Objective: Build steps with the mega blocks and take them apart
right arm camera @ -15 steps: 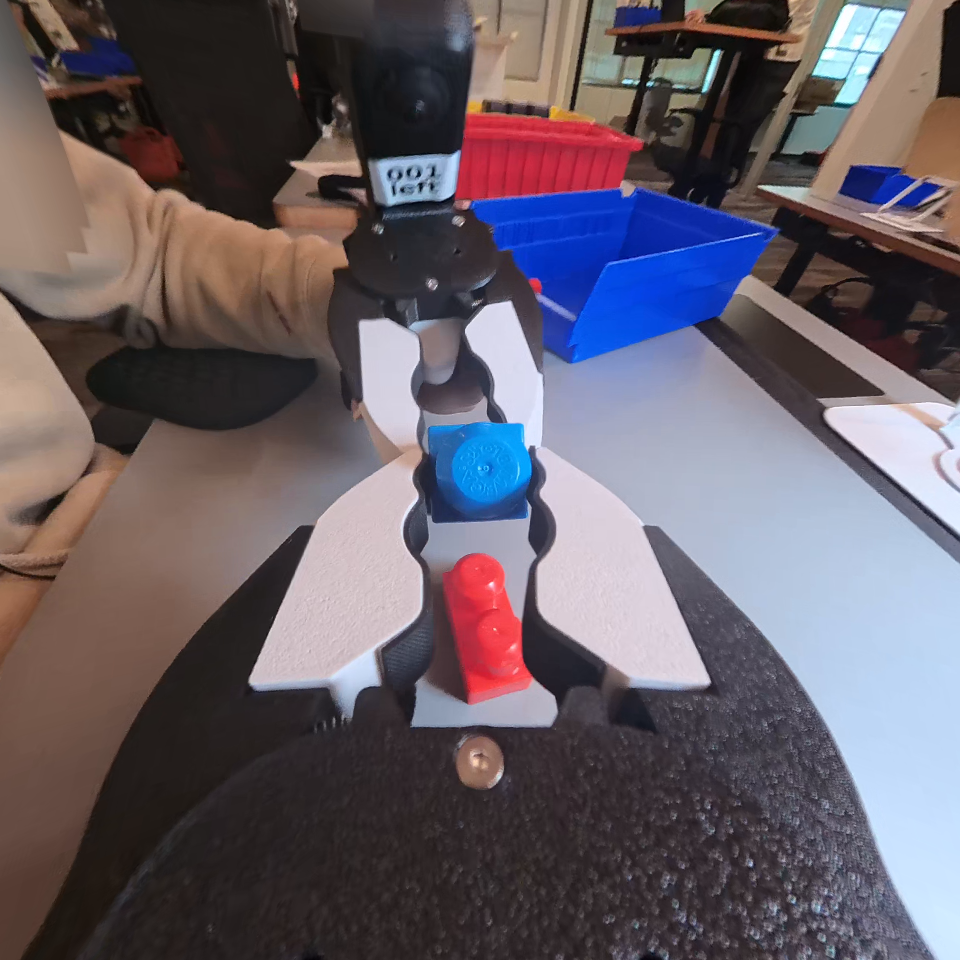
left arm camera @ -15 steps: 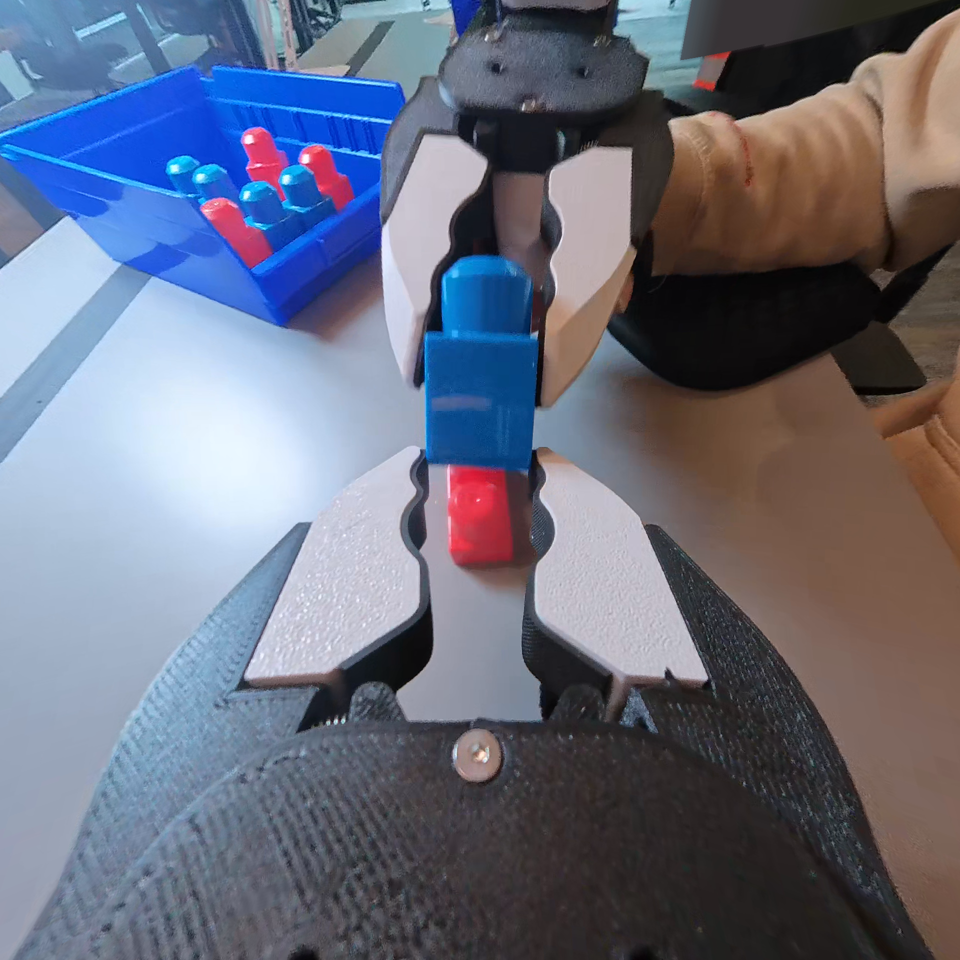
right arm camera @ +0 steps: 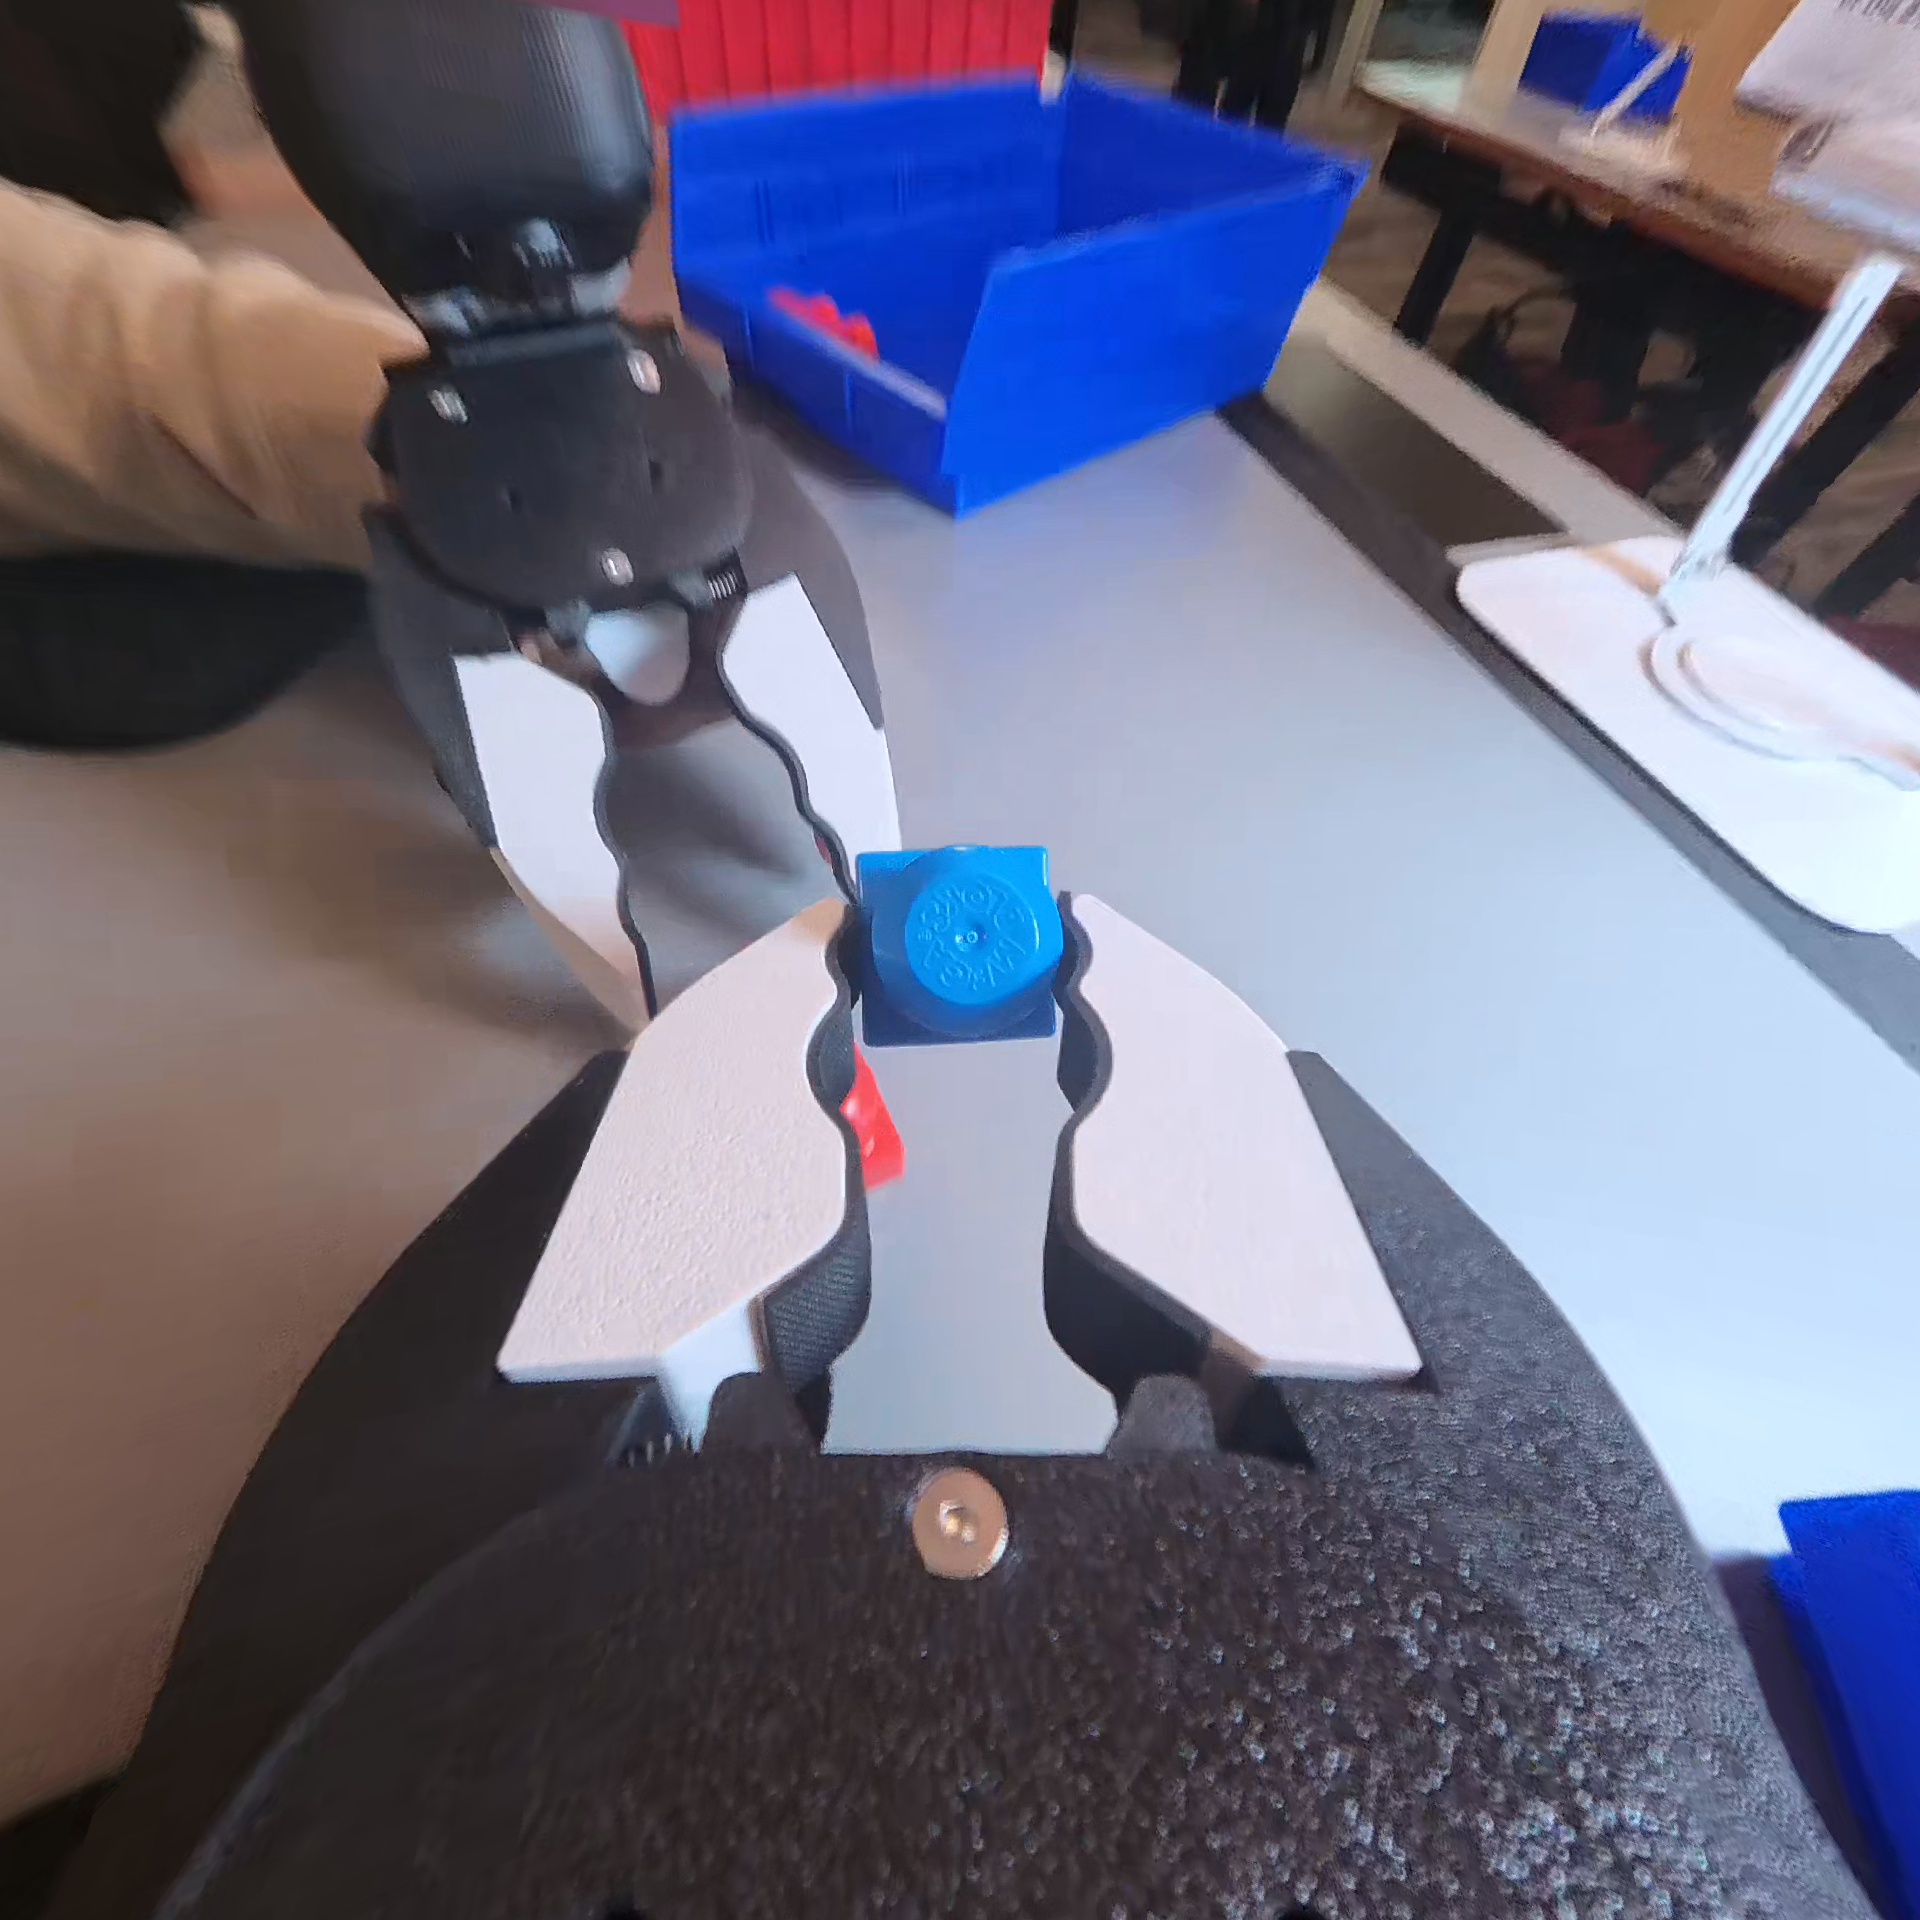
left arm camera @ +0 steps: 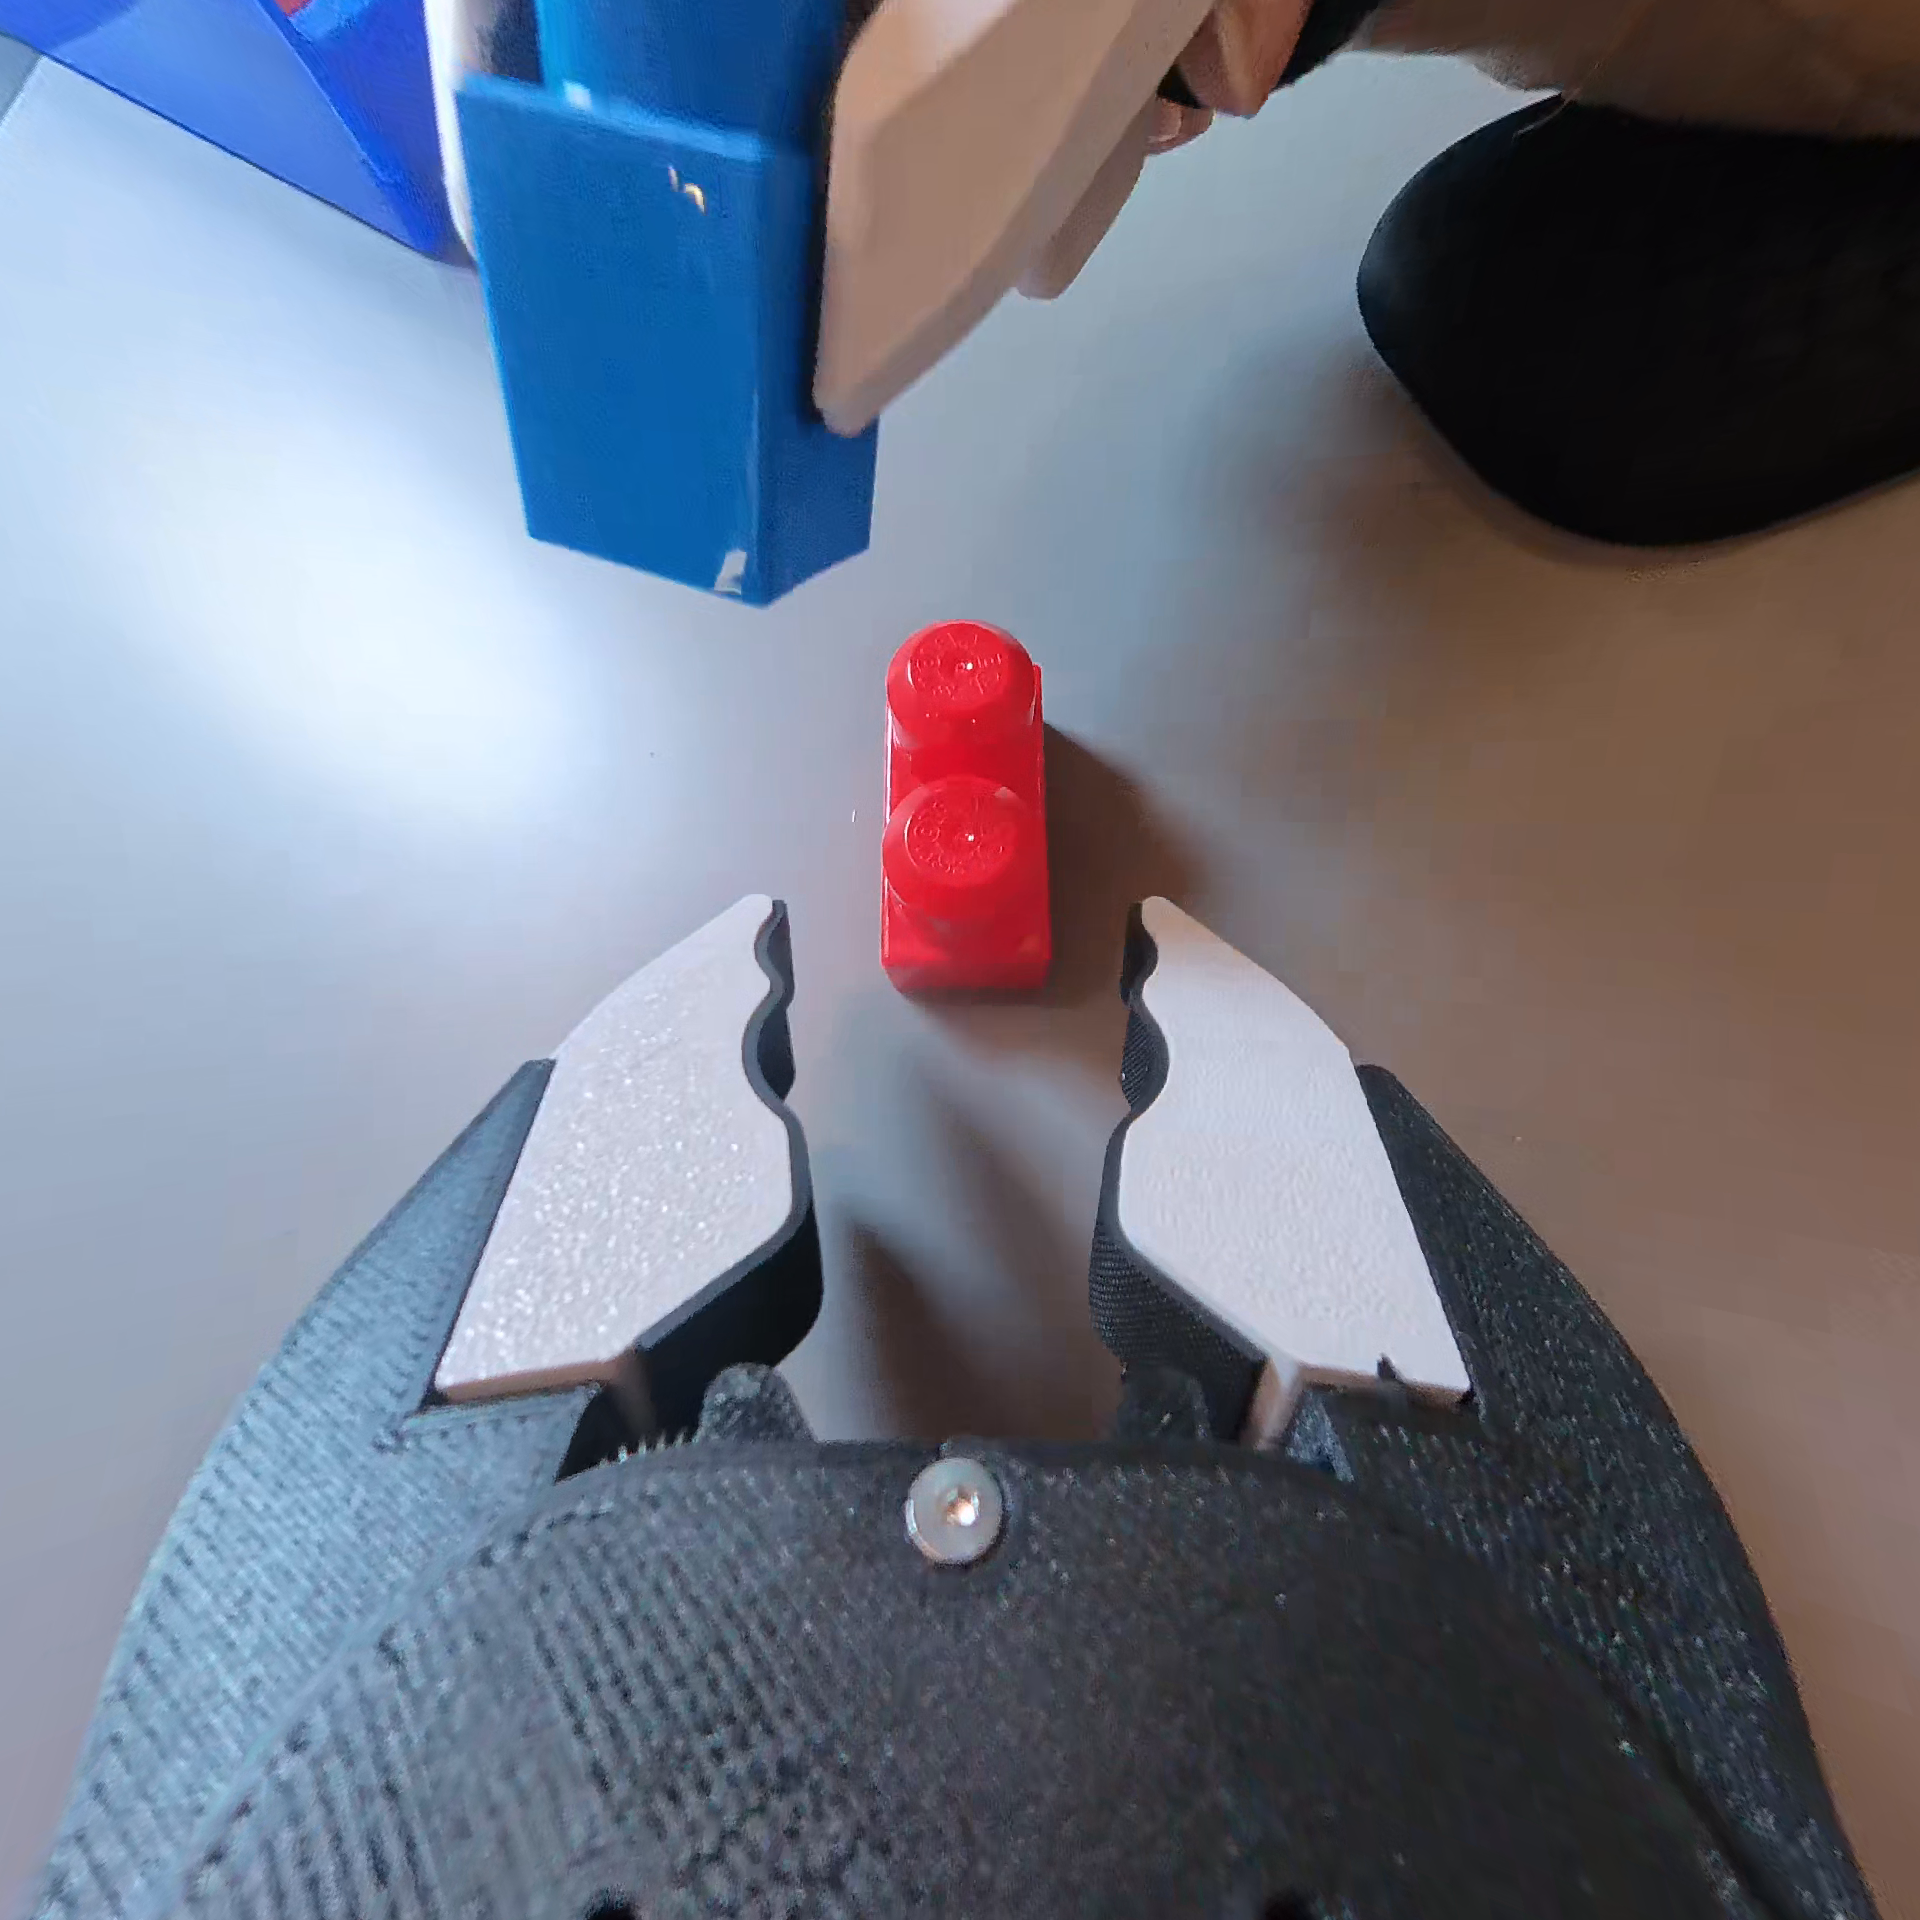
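A red two-stud block (left arm camera: 966,831) lies flat on the grey table (left arm camera: 312,727), studs up. My left gripper (left arm camera: 961,920) is open, its fingertips on either side of the block's near end without touching it. My right gripper (right arm camera: 956,925) is shut on a blue single-stud block (right arm camera: 961,945) and holds it above the table. In the left wrist view the blue block (left arm camera: 665,343) hangs up and to the left of the red one, with a white finger (left arm camera: 966,208) beside it. The right wrist view shows the open left gripper (right arm camera: 743,914) and a sliver of the red block (right arm camera: 873,1127).
A blue bin (right arm camera: 987,291) holding red blocks stands at the back of the table; its corner shows in the left wrist view (left arm camera: 260,104). A white stand base (right arm camera: 1714,707) lies at the right. A black chair pad (left arm camera: 1662,312) and a person's sleeve (right arm camera: 156,364) are beyond the table edge. The gap from one gripper's tips to the other's is roughly 8 centimetres.
The blue block has come off the red block and my right gripper has lifted it away. My left gripper has opened, let go of the red block, and drawn back.
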Demonstrator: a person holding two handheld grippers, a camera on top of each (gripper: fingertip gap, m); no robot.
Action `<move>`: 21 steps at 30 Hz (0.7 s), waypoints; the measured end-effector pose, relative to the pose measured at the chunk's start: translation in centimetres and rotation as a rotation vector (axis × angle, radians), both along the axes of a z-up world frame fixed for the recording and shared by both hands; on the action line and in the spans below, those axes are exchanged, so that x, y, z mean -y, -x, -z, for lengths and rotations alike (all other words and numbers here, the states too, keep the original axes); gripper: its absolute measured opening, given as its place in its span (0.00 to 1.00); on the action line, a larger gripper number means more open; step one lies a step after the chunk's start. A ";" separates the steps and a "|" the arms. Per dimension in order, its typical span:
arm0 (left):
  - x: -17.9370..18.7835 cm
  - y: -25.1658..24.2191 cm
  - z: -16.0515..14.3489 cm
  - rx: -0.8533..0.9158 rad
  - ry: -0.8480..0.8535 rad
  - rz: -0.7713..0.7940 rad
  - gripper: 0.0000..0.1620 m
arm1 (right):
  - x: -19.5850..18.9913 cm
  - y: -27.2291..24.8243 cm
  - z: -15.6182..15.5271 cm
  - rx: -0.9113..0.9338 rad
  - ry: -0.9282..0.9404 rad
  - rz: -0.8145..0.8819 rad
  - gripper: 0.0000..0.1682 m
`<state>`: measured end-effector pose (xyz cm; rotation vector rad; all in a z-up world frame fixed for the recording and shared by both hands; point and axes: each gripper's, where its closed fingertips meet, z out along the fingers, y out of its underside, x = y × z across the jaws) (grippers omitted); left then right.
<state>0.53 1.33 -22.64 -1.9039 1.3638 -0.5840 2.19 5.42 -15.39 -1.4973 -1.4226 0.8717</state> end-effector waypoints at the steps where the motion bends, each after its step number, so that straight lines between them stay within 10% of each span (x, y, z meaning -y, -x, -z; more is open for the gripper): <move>1: 0.0 0.0 0.1 -0.004 -0.003 0.000 0.37 | -0.2 -0.3 0.7 0.051 -0.002 0.010 0.21; 15: 0.7 0.2 -0.1 -0.099 -0.076 0.069 0.22 | -2.9 -3.0 6.8 0.398 0.067 0.178 0.21; 21: -0.3 1.5 -1.9 -0.072 -0.140 0.036 0.22 | -3.5 -2.5 4.3 0.289 0.015 0.218 0.38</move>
